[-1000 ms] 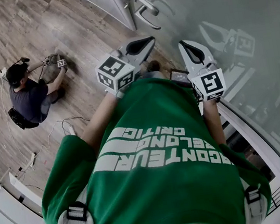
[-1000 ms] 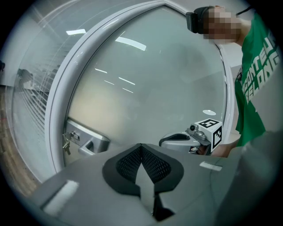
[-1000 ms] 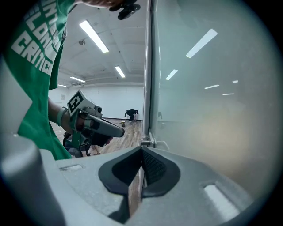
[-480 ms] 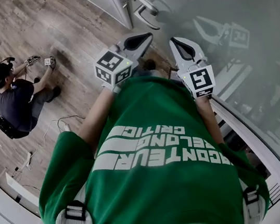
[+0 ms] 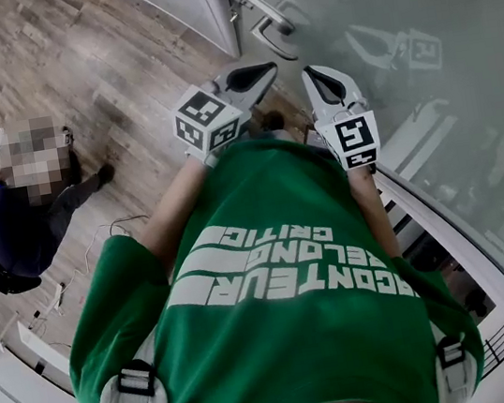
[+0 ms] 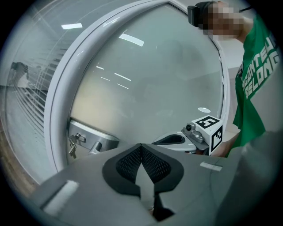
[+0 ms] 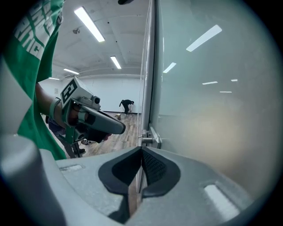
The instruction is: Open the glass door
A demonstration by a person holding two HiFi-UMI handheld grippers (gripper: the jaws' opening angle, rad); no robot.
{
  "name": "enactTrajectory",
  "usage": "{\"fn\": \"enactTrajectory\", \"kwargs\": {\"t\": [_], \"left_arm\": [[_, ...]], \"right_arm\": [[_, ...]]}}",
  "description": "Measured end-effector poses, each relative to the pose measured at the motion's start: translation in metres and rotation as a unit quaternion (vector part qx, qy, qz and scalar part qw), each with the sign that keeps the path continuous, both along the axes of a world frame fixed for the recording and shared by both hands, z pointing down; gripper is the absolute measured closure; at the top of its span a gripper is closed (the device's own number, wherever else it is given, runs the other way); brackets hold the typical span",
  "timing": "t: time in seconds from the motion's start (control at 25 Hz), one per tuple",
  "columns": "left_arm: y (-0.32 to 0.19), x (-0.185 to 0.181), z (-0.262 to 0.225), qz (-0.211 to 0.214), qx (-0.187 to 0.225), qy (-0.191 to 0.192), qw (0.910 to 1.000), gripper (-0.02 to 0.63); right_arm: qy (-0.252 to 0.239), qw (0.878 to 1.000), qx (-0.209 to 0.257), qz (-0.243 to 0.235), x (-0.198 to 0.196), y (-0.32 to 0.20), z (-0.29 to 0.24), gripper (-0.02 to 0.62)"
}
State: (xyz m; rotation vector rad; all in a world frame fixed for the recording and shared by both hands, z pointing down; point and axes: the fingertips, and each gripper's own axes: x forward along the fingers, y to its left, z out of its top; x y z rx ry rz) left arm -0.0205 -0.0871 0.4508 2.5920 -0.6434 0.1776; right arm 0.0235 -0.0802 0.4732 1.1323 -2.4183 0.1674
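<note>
The right claw (image 5: 316,76) is sitting clenched and empty, pointing toward the handle (image 5: 262,16) of the glass door (image 5: 413,18), near but apart. The left claw (image 5: 267,70) is clenching nothing too. Judging it the approach; next, opening to grasp the handle.

1. The right gripper (image 7: 141,152) has its two jaws closed together, and nothing is between them.
2. Beyond its tips is the metal door handle (image 7: 153,136). It sits at the left edge of the frosted glass door (image 7: 212,110), which fills the right side.
3. On the left, the left gripper (image 7: 116,127) is near, beside a green shirt (image 7: 37,48).
4. Far away on the wooden floor (image 7: 119,141), a person (image 7: 127,105) bends down.
</note>
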Motion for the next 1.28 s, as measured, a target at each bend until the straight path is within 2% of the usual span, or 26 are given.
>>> {"fn": "enactTrajectory", "kwargs": {"t": [0.08, 0.12, 0.56, 0.76, 0.96, 1.12, 1.28], "left_arm": [[0.0, -0.003, 0.0, 0.004, -0.001, 0.0, 1.0, 0.591], [-0.001, -0.004, 0.0, 0.006, -0.001, 0.001, 1.0, 0.591], [-0.003, -0.031, -0.002, 0.008, -0.006, 0.007, 0.9999, 0.592], [-0.004, -0.038, -0.002, 0.01, -0.01, 0.013, 0.9998, 0.591], [-0.007, -0.043, 0.001, 0.014, -0.013, 0.01, 0.9998, 0.591], [-0.013, -0.04, 0.008, 0.022, -0.012, -0.002, 0.9997, 0.591], [-0.014, -0.034, 0.011, 0.033, -0.011, -0.002, 0.9994, 0.592]], "right_arm": [[0.005, 1.0, -0.004, 0.002, -0.001, -0.002, 0.003, 0.589], [0.008, 1.0, -0.007, 0.003, -0.002, -0.003, 0.005, 0.546], [0.031, 0.999, -0.027, 0.011, -0.021, -0.013, 0.018, 0.528], [0.06, 0.997, -0.042, 0.01, -0.024, -0.02, 0.027, 0.511], [0.132, 0.99, -0.046, -0.003, -0.029, -0.026, 0.041, 0.511], [0.213, 0.975, -0.053, -0.017, -0.028, -0.032, 0.061, 0.511], [0.272, 0.961, -0.046, -0.03, -0.025, -0.033, 0.074, 0.519]]}}
